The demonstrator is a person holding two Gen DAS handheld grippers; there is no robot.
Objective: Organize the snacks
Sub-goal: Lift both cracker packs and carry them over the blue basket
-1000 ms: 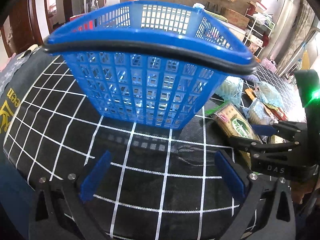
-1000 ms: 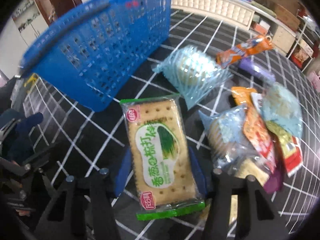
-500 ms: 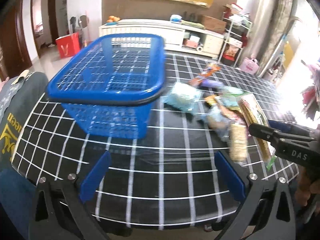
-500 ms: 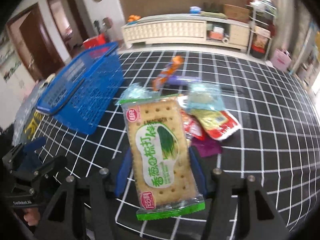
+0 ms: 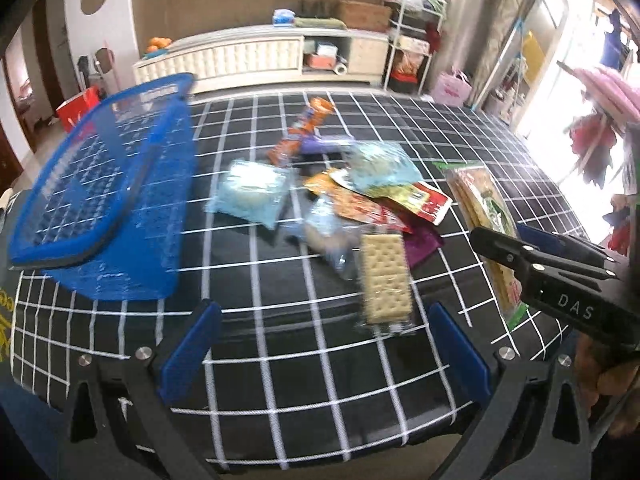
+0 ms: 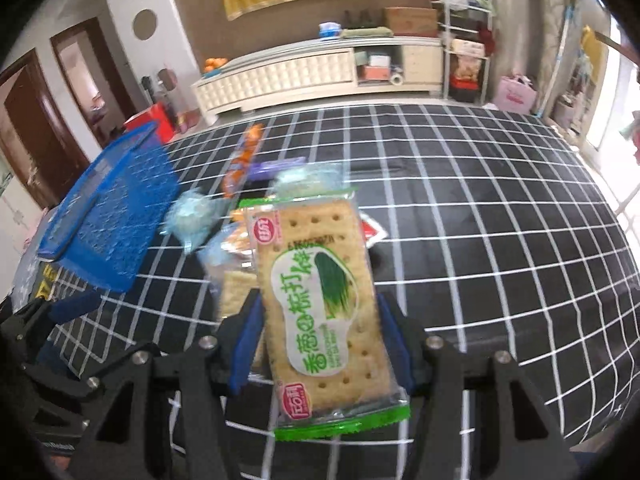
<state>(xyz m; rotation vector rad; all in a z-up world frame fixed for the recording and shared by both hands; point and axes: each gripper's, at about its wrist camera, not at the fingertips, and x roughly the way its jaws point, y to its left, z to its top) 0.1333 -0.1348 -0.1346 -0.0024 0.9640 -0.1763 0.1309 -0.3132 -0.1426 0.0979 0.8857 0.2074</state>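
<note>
My right gripper (image 6: 320,336) is shut on a green-edged cracker pack (image 6: 320,304) and holds it above the table; it also shows in the left wrist view (image 5: 484,216), clamped in the right gripper (image 5: 532,248). The blue basket (image 5: 104,188) stands empty at the table's left, also in the right wrist view (image 6: 112,216). A pile of snack packets (image 5: 360,196) lies mid-table, with a clear cracker pack (image 5: 384,280) nearest. My left gripper (image 5: 320,344) is open and empty above the table's near edge.
The table has a black cloth with a white grid (image 5: 280,340). An orange packet (image 5: 304,128) and a purple one (image 5: 324,146) lie further back. A white cabinet (image 5: 256,56) and shelves (image 5: 412,44) stand beyond the table.
Both grippers have pulled back and up from the table. The right gripper has lifted the cracker pack off the cloth. The basket and pile now look farther away.
</note>
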